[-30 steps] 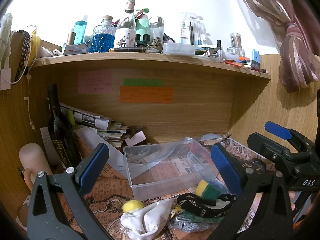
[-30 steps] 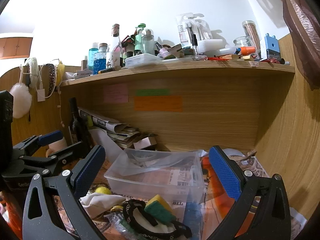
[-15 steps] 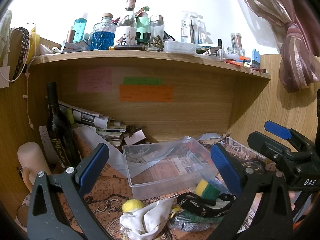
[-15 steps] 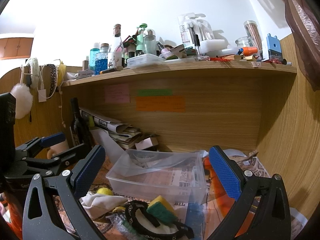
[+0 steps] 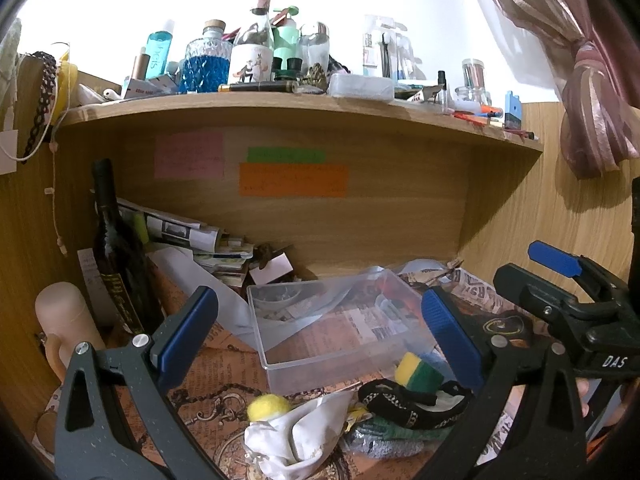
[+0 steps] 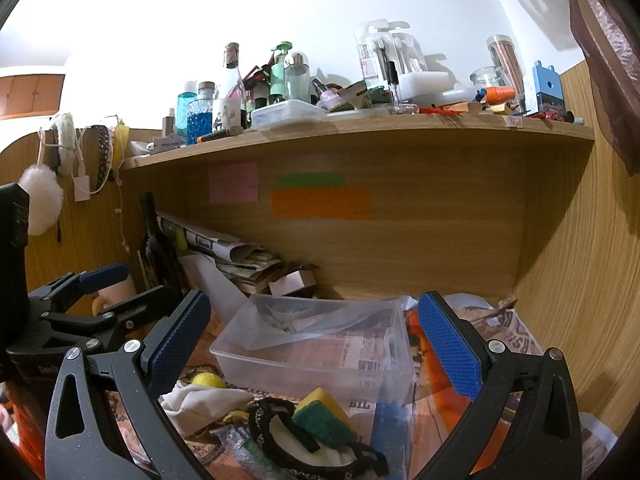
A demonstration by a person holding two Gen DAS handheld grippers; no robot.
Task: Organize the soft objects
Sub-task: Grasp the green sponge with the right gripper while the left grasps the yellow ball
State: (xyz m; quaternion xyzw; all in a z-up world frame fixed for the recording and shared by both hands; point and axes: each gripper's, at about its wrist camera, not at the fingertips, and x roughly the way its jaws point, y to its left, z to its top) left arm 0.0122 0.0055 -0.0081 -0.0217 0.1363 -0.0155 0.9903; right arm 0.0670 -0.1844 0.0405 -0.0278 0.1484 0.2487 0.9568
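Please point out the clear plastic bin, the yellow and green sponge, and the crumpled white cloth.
Clear plastic bin (image 5: pixel 320 364): left wrist view, front wall.
Yellow and green sponge (image 6: pixel 324 414): right wrist view, green face.
Crumpled white cloth (image 5: pixel 296 436): left wrist view, middle fold.

"DAS" in white on the black right gripper (image 5: pixel 556 276) body, "BIL" fragment on newspaper (image 6: pixel 362 402) under clear box, sticky notes' writing too faint, bottle labels unreadable

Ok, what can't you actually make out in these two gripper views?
- Sticky notes: writing too small in both views.
- White cloth: bottom frame edge cuts it, left view.
- Clear bin: contents blurred behind its walls.
- Green-yellow sponge: underside hidden by black strap.
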